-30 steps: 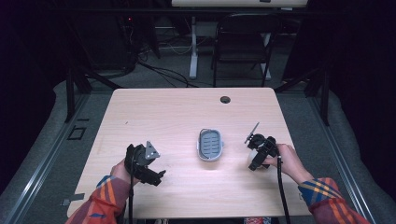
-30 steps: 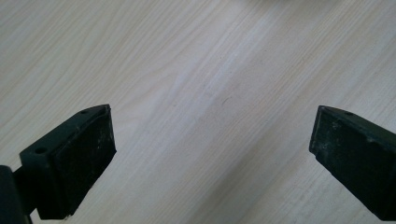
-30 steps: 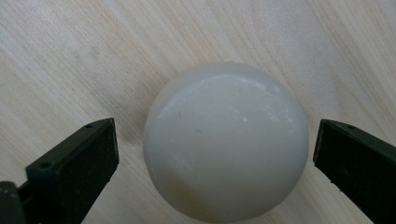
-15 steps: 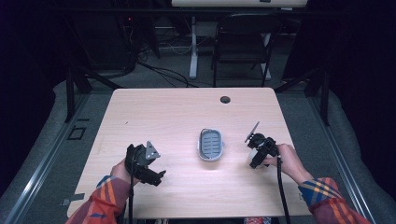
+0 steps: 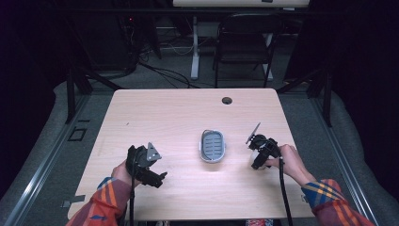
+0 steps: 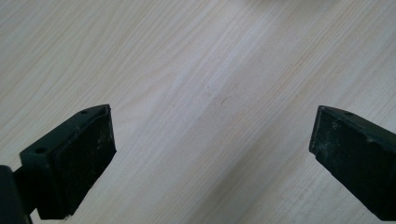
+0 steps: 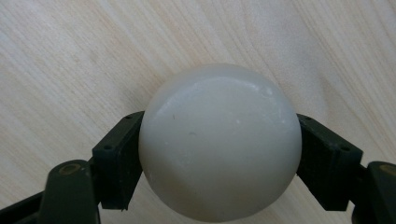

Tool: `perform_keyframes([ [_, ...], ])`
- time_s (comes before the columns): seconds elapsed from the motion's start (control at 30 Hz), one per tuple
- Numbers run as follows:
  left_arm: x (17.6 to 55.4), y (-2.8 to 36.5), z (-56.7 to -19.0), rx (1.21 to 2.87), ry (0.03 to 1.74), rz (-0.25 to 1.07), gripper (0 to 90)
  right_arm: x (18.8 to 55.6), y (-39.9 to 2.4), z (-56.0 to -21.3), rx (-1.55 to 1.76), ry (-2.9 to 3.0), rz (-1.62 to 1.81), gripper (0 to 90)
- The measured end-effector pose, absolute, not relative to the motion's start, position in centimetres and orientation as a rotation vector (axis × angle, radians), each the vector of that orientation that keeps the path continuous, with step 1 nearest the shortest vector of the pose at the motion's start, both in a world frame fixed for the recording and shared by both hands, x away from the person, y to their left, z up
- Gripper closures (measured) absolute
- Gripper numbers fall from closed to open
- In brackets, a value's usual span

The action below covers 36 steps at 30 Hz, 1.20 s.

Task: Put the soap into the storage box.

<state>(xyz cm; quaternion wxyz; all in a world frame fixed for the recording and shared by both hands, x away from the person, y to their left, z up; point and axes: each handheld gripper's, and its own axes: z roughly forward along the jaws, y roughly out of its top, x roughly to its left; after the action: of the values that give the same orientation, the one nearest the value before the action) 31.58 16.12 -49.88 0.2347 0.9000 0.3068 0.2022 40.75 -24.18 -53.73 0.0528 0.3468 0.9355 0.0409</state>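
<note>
While nothing is moving since before, both hands are staying put.
The right gripper [image 7: 219,154] is squeezing a white ball [image 7: 219,142] at 3 o'clock of the grey dish [image 5: 212,145]; the left gripper [image 6: 212,149] is gaping wide.

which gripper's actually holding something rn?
The right gripper: its jaws are closed on a white ball over the table. The left gripper is wide open, with bare wood between its jaws.
</note>
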Motion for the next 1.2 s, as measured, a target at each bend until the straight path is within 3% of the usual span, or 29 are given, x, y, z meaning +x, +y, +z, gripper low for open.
perform_keyframes([
  [1.2, 31.6, 16.1, -49.9, 2.469, 0.85, 0.546, 0.2, 40.3, -20.6, -52.7, 0.875, 2.867, 0.119, 24.0],
])
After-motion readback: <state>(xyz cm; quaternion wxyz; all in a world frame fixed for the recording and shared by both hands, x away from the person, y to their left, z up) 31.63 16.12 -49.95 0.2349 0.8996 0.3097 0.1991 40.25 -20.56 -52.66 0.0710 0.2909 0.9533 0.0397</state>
